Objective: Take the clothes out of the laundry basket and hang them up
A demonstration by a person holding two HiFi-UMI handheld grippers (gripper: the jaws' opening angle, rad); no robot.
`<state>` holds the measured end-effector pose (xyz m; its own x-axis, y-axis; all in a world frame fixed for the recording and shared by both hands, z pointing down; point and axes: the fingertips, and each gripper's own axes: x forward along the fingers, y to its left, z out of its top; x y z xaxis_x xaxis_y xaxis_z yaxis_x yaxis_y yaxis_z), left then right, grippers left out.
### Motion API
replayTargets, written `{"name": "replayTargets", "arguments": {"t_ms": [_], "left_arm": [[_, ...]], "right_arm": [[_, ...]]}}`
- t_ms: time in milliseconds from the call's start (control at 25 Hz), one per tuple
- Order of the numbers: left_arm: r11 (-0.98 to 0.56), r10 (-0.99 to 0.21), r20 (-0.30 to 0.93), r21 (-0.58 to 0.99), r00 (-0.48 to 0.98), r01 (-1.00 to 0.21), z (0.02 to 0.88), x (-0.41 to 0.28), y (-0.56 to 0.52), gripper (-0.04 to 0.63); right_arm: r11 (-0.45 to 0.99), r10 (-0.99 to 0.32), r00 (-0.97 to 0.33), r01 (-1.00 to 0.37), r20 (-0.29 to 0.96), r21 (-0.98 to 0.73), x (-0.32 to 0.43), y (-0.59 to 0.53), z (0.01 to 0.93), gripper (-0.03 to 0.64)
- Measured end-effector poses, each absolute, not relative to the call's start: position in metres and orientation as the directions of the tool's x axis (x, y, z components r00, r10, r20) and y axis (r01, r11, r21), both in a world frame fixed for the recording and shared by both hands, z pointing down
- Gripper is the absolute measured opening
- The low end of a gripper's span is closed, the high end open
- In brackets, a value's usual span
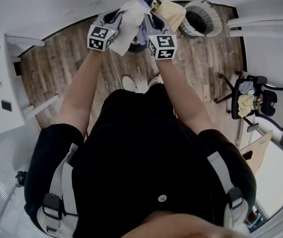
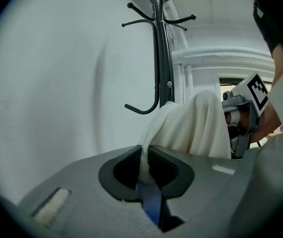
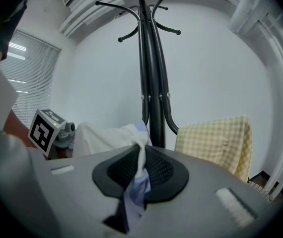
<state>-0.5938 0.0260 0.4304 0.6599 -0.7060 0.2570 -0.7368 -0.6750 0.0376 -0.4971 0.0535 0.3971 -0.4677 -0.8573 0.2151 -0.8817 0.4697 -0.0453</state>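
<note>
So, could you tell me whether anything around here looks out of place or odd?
Nothing looks spilled or damaged. The only oddity is a heap of clothes on the office chair, away from the laundry basket. The yellow checked cloth hangs neatly on the coat stand.

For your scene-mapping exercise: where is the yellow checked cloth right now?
In the right gripper view, the yellow checked cloth hangs right of the coat stand; from the head view, left of the laundry basket.
</note>
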Motion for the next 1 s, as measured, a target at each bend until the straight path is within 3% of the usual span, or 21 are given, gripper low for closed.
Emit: {"name": "replayTargets", "arguments": {"t_ms": [400,720,1000], "left_arm": [[-0.648,-0.727,0.232,0.079,0.646,-0.757,0.419,-0.608,0.027,0.135],[-0.645,-0.729,0.236,0.082,0.643,-0.76,0.421,-0.618,0.04,0.162],[-0.593,-0.773,0.212,0.091,0.598,-0.8,0.407,-0.637,0.049,0.162]], "right_arm": [[0.494,-0.84,-0.499,-0.866,0.212,-0.076,-0.495,0.058,0.394,0.095],[0.508,-0.83,-0.512,-0.858,0.219,-0.079,-0.497,0.063,0.393,0.114],[0.552,-0.805,-0.555,-0.83,0.211,-0.078,-0.504,0.075,0.384,0.198]]}}
